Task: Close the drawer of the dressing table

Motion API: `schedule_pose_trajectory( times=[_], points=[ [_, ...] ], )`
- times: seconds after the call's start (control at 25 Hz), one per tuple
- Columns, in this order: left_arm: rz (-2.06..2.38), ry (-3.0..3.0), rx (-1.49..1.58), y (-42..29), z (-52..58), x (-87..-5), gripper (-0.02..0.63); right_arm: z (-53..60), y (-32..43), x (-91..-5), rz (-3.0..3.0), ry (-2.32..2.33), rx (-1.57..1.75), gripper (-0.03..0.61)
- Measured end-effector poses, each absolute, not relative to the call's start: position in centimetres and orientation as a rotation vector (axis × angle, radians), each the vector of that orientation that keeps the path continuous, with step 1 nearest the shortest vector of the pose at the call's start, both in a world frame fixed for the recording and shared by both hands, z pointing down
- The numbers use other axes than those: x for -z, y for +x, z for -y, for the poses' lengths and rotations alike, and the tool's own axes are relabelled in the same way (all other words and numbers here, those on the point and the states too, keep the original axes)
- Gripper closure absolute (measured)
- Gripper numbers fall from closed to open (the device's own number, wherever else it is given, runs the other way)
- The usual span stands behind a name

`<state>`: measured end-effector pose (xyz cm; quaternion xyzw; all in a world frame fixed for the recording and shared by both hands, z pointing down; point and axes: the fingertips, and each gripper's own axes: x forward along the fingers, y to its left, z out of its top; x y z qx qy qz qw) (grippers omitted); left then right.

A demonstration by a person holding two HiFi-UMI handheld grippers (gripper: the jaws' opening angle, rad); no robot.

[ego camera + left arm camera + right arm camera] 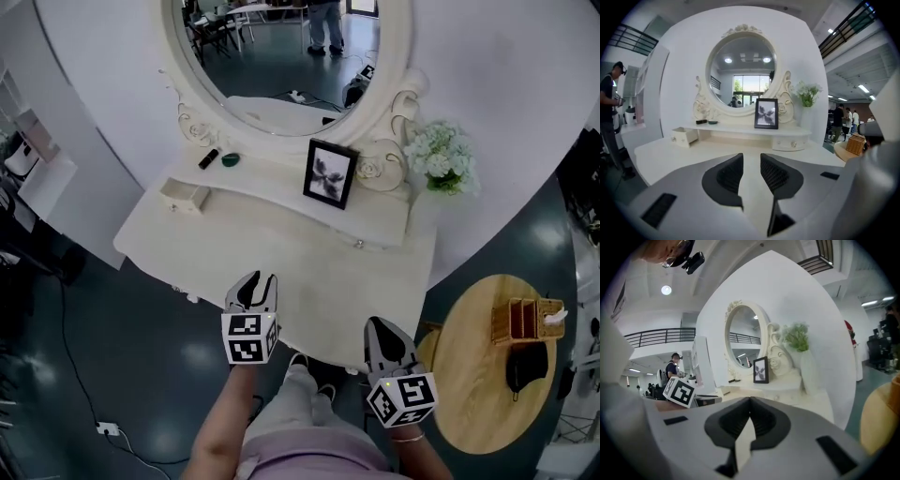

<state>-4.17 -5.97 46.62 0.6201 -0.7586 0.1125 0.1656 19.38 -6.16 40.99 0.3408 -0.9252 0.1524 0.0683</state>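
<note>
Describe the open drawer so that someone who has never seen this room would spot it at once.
Find the cream dressing table with the big oval mirror; a low shelf runs along its back. The drawer sits under that shelf's left end in the head view. Unlike the matching drawer at the right end, which is shut flush, this one is pulled out.

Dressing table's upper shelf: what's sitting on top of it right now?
A small black object, a small dark green item and a framed picture sit on the shelf. Whatever lies behind the frame is covered.
</note>
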Motion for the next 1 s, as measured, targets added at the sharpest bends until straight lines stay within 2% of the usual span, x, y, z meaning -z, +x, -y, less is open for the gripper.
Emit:
schedule_pose_trajectory(
  times=[0.56,1.0],
  points=[
    [2.361,1.494,-0.243,-18.6,-2.2,-46.7,0.513,3.5,4.0,-41.3,2.864,0.651,-0.415,0.575],
    [2.336,1.490,-0.219,-33.1,-1.0,-47.9,0.512,4.4,-12.1,-41.1,2.860,0.593,-0.366,0.575]
  ],
)
